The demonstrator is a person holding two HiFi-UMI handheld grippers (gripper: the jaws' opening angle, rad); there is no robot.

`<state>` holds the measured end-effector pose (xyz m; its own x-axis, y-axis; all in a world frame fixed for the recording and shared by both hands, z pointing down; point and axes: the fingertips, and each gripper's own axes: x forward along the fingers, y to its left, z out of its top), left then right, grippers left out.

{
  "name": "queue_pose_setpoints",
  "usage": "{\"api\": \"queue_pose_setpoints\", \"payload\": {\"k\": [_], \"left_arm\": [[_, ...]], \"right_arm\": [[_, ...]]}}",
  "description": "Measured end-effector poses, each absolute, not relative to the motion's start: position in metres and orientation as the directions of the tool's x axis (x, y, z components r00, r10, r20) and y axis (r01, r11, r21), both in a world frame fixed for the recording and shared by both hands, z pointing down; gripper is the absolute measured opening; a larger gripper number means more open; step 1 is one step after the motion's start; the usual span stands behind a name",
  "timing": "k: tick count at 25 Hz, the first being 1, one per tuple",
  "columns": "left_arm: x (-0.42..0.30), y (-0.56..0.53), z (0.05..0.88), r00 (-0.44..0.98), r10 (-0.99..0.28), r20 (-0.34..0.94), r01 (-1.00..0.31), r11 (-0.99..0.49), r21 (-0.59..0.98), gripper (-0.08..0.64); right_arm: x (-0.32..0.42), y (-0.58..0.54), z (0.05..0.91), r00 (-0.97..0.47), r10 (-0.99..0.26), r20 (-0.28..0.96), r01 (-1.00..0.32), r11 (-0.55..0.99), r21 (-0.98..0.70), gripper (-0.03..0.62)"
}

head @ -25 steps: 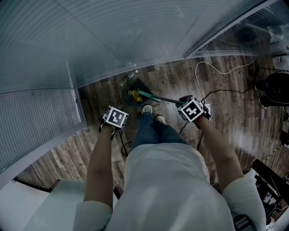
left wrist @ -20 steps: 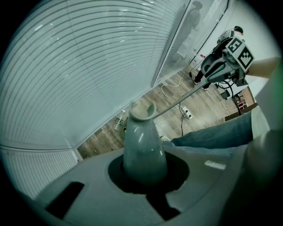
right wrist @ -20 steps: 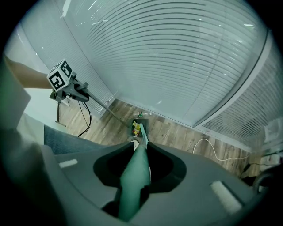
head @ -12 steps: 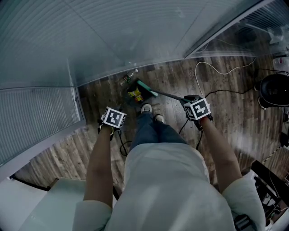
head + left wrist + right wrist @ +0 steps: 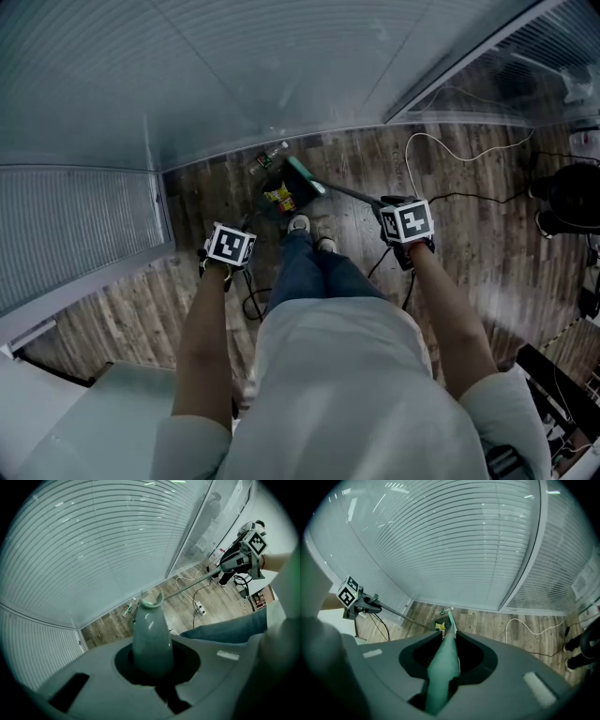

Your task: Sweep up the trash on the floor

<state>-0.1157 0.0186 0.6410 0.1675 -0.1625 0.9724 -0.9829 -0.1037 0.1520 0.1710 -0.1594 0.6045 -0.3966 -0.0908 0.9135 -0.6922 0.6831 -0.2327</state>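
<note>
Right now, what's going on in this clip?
A person is sweeping a wooden floor beside a wall of blinds. The right gripper has its jaws shut on a green broom, whose head sits near the wall. The left gripper has its jaws shut on the long handle of a dustpan next to the broom head. A yellow wrapper appears to lie on the dustpan. A bottle lies just beyond it, not yet swept in.

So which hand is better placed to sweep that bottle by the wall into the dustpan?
Right: the right tongs grip the broom, whose head sits near the bottle; the left tongs hold the dustpan's handle.
</note>
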Motion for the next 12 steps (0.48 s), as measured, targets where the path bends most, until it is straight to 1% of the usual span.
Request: {"api": "queue_pose_setpoints", "payload": {"k": [5,12], "left_arm": [[-0.121,0.031,0.640,0.152,-0.162,0.975,-0.987,-0.085,0.140,0.006],[-0.157,0.053,0.638,0.133,-0.152,0.979,-0.990,-0.063,0.125,0.006]], "right_arm": [[0.175,-0.161,0.604,-0.414,-0.103,0.905,-0.730,0.632,-0.262,0.098],[0.164,-0.159,0.606,-0.391,-0.148,0.909,-0.784,0.570,-0.245,0.098]]}}
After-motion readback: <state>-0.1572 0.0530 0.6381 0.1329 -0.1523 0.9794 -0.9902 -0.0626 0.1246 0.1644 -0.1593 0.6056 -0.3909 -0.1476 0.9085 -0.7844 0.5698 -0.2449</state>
